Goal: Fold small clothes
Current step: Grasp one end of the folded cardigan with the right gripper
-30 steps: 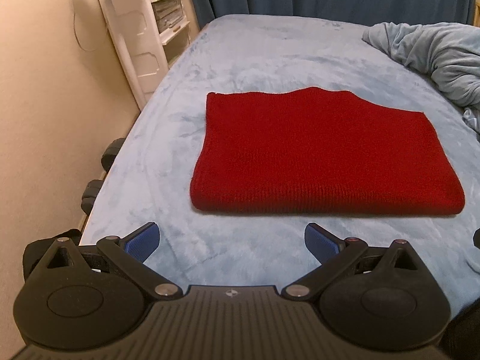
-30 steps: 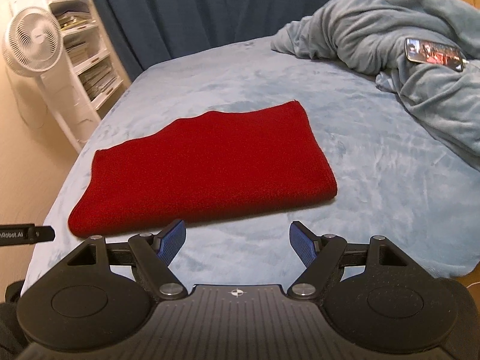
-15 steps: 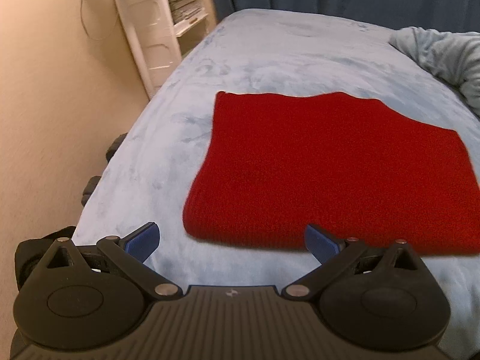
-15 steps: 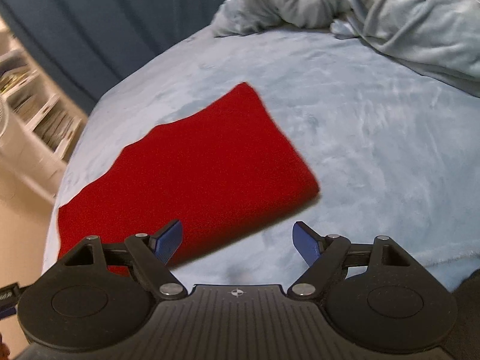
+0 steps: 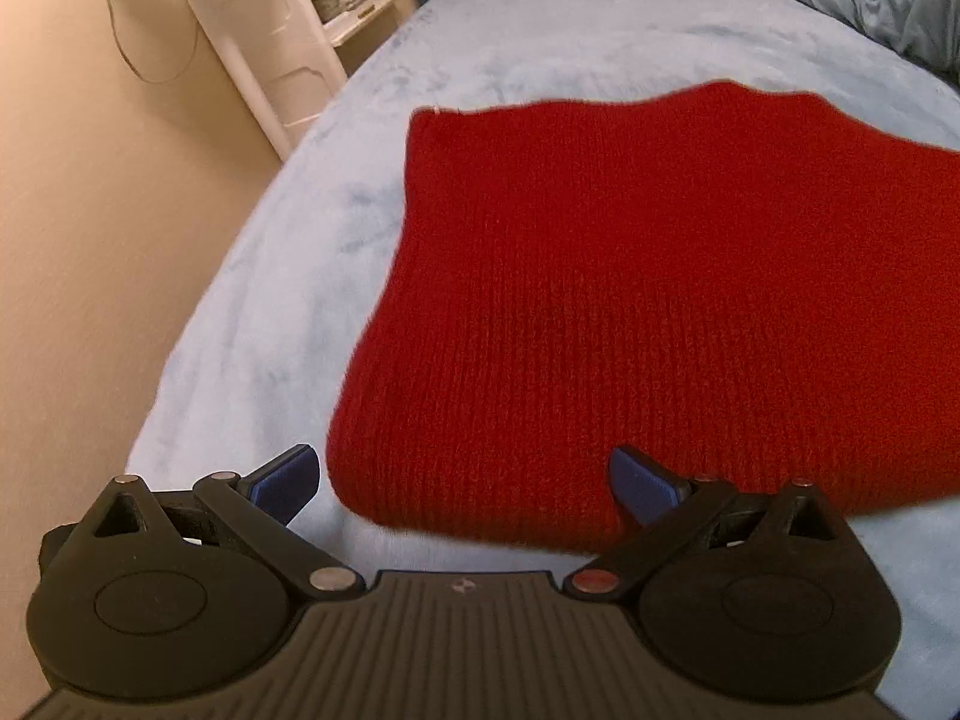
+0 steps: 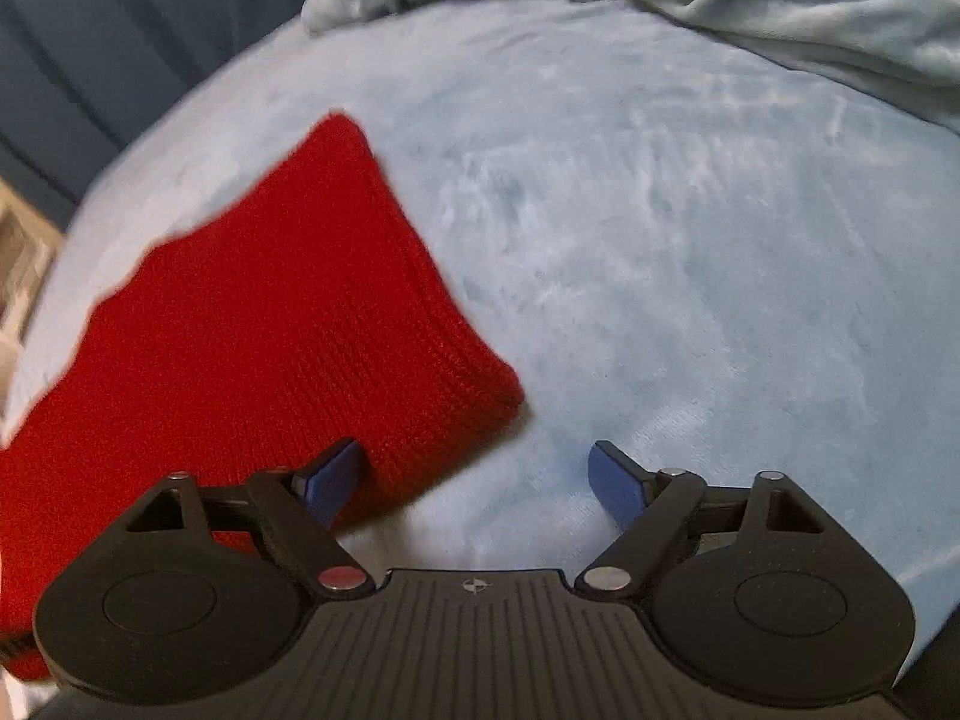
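The red knitted garment (image 5: 648, 312) lies folded flat on the pale blue bedspread (image 5: 540, 36). The left gripper (image 5: 462, 483) is spread wide and holds nothing, the garment's near-left corner at 12 o'clock between its jaws. The right gripper (image 6: 477, 480) also gapes empty; the garment's near-right corner (image 6: 498, 396) lies at 12 o'clock, cloth stretching toward 9.

1. I see the bed (image 5: 288, 276), covered in pale blue plush fabric.
2. A folded red knit garment (image 5: 660, 300) lies flat on it.
3. A rumpled grey-blue blanket (image 6: 780, 6) rests at the far side.
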The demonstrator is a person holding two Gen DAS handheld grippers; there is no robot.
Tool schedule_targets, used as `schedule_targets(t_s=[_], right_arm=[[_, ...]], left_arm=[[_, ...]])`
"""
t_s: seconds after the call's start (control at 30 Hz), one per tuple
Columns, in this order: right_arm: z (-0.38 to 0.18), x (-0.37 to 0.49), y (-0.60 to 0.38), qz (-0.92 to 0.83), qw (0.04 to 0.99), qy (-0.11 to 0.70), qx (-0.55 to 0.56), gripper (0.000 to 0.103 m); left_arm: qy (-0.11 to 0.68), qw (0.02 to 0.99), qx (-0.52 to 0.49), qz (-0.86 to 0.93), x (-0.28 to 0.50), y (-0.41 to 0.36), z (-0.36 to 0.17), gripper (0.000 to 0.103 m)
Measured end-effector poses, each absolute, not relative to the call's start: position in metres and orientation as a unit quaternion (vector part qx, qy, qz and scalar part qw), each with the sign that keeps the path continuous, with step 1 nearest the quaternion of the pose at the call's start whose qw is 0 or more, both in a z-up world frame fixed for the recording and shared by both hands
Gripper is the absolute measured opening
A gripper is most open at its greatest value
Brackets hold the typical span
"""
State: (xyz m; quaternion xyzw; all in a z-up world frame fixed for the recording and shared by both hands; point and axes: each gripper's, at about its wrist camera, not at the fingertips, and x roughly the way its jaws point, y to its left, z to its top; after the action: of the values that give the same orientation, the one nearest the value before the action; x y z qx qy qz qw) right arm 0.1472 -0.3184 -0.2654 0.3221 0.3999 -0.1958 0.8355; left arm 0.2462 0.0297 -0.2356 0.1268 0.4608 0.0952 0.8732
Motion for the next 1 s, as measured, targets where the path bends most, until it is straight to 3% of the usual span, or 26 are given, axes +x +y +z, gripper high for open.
schedule_targets(t_s=[0.2, 0.33, 0.37, 0.4, 0.43, 0.47, 0.6, 0.73, 1.0], right_arm=[[-0.267, 0.147, -0.342, -0.155, 0.797, 0.348, 0.468, 0.087], [-0.280, 0.159, -0.341, -0.150, 0.788, 0.344, 0.488, 0.087], [-0.281, 0.160, -0.341, -0.145, 0.792, 0.337, 0.488, 0.083], [-0.281, 0.161, -0.342, -0.146, 0.791, 0.336, 0.490, 0.075], [-0.280, 0.161, -0.343, -0.145, 0.790, 0.337, 0.491, 0.038], [-0.280, 0.162, -0.344, -0.134, 0.793, 0.333, 0.492, 0.022], [-0.274, 0.163, -0.342, -0.137, 0.801, 0.329, 0.481, 0.020], [-0.287, 0.165, -0.347, -0.159, 0.775, 0.344, 0.506, 0.031], [-0.274, 0.177, -0.339, -0.184, 0.780, 0.376, 0.465, 0.029]], left_arm=[[0.445, 0.885, 0.077, 0.111, 0.240, 0.057, -0.204, 0.103], [0.437, 0.885, 0.060, 0.152, 0.240, 0.092, -0.197, 0.103], [0.443, 0.879, 0.056, 0.168, 0.241, 0.105, -0.198, 0.103], [0.449, 0.874, 0.050, 0.181, 0.241, 0.116, -0.201, 0.103], [0.452, 0.870, 0.043, 0.191, 0.240, 0.127, -0.203, 0.103], [0.453, 0.868, 0.037, 0.200, 0.239, 0.134, -0.204, 0.103], [0.454, 0.862, 0.033, 0.224, 0.236, 0.163, -0.212, 0.103], [0.459, 0.863, 0.023, 0.209, 0.234, 0.171, -0.222, 0.103], [0.465, 0.871, -0.020, 0.158, 0.230, 0.174, -0.248, 0.103]])
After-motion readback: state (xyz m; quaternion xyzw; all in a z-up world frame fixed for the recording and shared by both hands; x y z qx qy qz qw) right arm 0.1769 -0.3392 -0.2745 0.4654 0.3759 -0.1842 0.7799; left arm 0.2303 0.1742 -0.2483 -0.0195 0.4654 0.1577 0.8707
